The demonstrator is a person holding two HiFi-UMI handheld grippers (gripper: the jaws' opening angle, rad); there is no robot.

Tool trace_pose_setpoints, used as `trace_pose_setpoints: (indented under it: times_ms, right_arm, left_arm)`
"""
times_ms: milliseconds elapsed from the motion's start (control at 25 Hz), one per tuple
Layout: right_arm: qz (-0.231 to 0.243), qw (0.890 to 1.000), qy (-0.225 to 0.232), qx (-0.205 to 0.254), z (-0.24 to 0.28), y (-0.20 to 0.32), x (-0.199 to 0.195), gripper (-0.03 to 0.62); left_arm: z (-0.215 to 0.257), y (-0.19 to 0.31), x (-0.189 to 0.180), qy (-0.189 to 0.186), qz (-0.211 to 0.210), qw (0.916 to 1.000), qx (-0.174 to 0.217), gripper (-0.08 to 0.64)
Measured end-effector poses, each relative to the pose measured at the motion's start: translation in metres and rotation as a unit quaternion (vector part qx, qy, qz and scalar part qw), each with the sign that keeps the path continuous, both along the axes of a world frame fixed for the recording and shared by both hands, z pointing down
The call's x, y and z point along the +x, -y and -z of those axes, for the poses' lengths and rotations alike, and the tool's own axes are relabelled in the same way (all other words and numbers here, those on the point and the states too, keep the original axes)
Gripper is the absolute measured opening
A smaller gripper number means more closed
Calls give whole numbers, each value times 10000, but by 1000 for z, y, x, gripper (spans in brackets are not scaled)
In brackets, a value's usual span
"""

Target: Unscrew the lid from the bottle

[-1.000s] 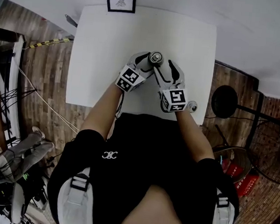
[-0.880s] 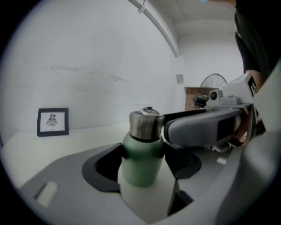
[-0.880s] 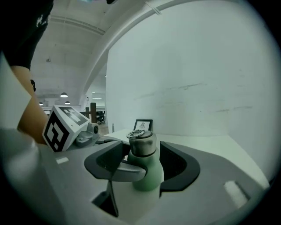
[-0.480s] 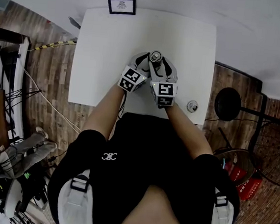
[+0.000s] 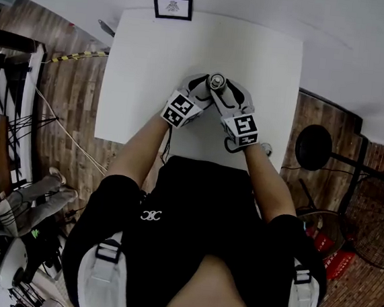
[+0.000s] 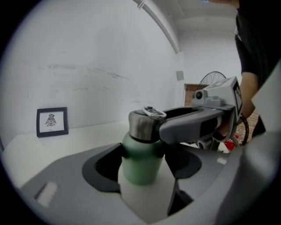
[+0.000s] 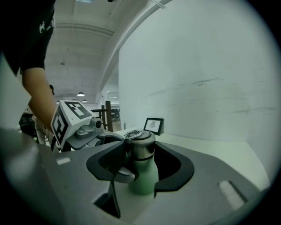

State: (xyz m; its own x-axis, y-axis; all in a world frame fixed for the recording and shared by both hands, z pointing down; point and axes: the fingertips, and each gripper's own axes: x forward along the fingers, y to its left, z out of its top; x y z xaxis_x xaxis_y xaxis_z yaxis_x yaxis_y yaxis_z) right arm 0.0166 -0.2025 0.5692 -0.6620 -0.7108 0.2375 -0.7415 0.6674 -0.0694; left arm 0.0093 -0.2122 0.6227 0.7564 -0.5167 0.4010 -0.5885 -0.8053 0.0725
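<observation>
Bottle (image 6: 140,167): upright near the middle of the table (image 5: 154,58), body clamped by left gripper (image 6: 143,150).
Lid (image 6: 142,125): gripped by right gripper (image 7: 140,154), whose jaws have just been closing on it.
Risk: a weak pinch slips on the smooth lid. A loose left hold lets the bottle spin or tip.

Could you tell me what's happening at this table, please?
A person works at a white table with a gripper in each hand. The left gripper clamps a green bottle upright by its body. The right gripper has just been closing its fingers on the steel lid, which sits between them. The lid is still on.
</observation>
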Motion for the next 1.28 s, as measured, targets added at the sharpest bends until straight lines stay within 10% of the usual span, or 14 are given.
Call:
trace_pose_setpoints:
  times_ms: [280,560,800,960,1280]
  right_arm:
    - [1777,9837,-277,-27,3,2,-4,213]
    - [3865,9151,-1133,-189,-2,2,-4,212]
    - [4590,8748,-1493,-422,0,3,-4,212]
    - [4309,8856,-1679,-442,1,3,-4,213]
    - [2139,9728,-873,-136,10,-20,6,238]
  left_arm:
    - [3,-3,-1,-41,-234,9997,-41,359]
    - [-1,-4,2,97,-562,9983,63,357]
    - [0,-3,3,72,-616,9980,78,357]
    - [0,-3,3,32,-663,9978,82,359]
    - [7,-9,1,-30,-629,9979,141,359]
